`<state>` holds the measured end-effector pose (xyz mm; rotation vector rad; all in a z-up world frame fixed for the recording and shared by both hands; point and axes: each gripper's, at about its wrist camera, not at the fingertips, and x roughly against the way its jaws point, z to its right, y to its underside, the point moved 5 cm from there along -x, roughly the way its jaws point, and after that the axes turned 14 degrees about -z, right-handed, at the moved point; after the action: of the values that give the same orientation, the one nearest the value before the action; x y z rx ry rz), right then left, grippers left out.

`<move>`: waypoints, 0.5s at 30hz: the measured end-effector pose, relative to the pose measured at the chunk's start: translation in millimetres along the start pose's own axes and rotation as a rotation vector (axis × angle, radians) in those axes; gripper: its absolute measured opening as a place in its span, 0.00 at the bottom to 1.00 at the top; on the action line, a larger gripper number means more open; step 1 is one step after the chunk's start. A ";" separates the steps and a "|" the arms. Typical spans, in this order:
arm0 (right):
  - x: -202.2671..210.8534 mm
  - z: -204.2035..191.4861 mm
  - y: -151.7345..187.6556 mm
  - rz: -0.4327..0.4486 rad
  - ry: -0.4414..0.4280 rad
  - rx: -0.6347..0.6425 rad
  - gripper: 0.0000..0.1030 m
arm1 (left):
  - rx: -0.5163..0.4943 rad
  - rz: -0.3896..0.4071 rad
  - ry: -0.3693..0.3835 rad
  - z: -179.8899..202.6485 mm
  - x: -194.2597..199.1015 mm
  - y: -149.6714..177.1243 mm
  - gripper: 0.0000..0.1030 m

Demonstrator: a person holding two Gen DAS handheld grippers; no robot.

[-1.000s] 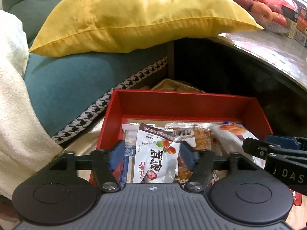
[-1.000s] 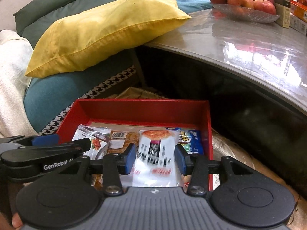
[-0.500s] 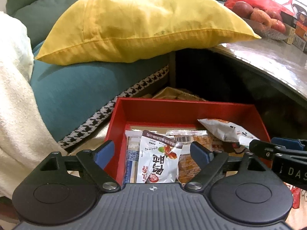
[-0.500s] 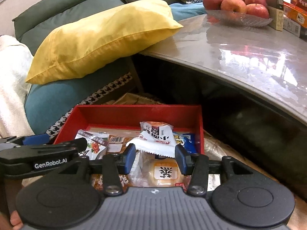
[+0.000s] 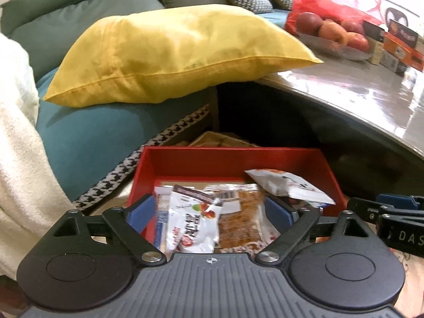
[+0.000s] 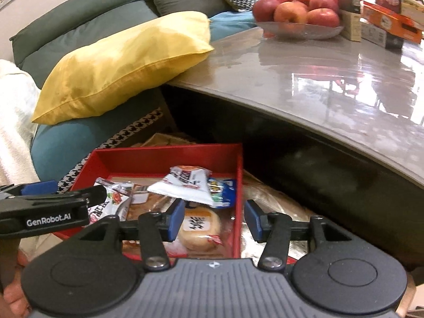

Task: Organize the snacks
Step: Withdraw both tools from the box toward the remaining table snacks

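Note:
A red box (image 5: 233, 159) (image 6: 164, 156) on the floor holds several snack packets. My left gripper (image 5: 209, 212) hangs above its near left part, jaws wide and still opening, with nothing pressed between them. Under it lie a white packet with red fruit (image 5: 190, 220) and an orange cracker pack (image 5: 238, 217). My right gripper (image 6: 214, 220) hovers over the box's right wall, its jaws opening and gripping nothing. A white packet (image 6: 185, 182) (image 5: 286, 185) rests tilted on the pile just beyond its pads, beside a blue packet (image 6: 221, 189) and a round pastry pack (image 6: 200, 228).
A yellow pillow (image 5: 172, 53) lies on a teal sofa cushion (image 5: 92, 137) behind the box, with a white blanket (image 5: 18, 145) at left. A glossy table (image 6: 331, 79) overhangs the box's right side, carrying a bowl of apples (image 6: 294, 16) and cartons (image 6: 384, 23).
The left jaws spread wide off the fruit packet. The right gripper lifted the white packet by its edge, then let it drop onto the pile. Both grippers drew back and up.

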<state>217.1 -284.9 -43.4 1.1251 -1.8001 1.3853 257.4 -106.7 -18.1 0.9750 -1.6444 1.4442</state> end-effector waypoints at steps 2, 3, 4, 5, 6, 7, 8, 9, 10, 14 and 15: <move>6.0 6.4 3.4 0.005 0.006 -0.008 0.46 | -0.019 0.006 0.009 7.9 4.2 2.9 0.91; 8.7 9.8 5.2 0.006 0.010 -0.013 0.46 | -0.028 0.010 0.011 12.2 6.5 4.5 0.92; 11.0 14.1 7.2 0.007 0.015 -0.020 0.46 | -0.035 0.014 0.014 15.6 8.4 6.0 0.92; 12.5 17.7 8.6 0.006 0.019 -0.025 0.46 | -0.044 0.017 0.019 19.7 10.5 7.7 0.92; 14.2 22.4 10.9 0.003 0.025 -0.032 0.46 | -0.053 0.018 0.024 23.8 12.4 9.6 0.92; 15.9 27.1 13.3 0.000 0.032 -0.040 0.46 | -0.061 0.020 0.027 27.5 14.3 11.3 0.92; 17.4 31.5 15.3 -0.001 0.039 -0.046 0.46 | -0.072 0.023 0.030 32.0 16.3 13.1 0.92; 18.9 35.5 17.4 -0.003 0.044 -0.051 0.46 | -0.081 0.025 0.032 35.3 17.4 14.3 0.92; 20.8 39.9 19.3 -0.006 0.050 -0.057 0.46 | -0.092 0.026 0.035 39.4 19.0 15.7 0.92; 28.5 58.3 27.4 -0.008 0.072 -0.087 0.47 | -0.123 0.029 0.050 55.2 25.0 20.9 0.92; 30.9 64.1 29.9 -0.009 0.076 -0.097 0.47 | -0.128 0.029 0.054 59.4 26.2 21.8 0.93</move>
<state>178.7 -351.7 -48.5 1.0161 -1.7859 1.3032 223.8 -165.9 -10.6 0.8362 -1.6954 1.3543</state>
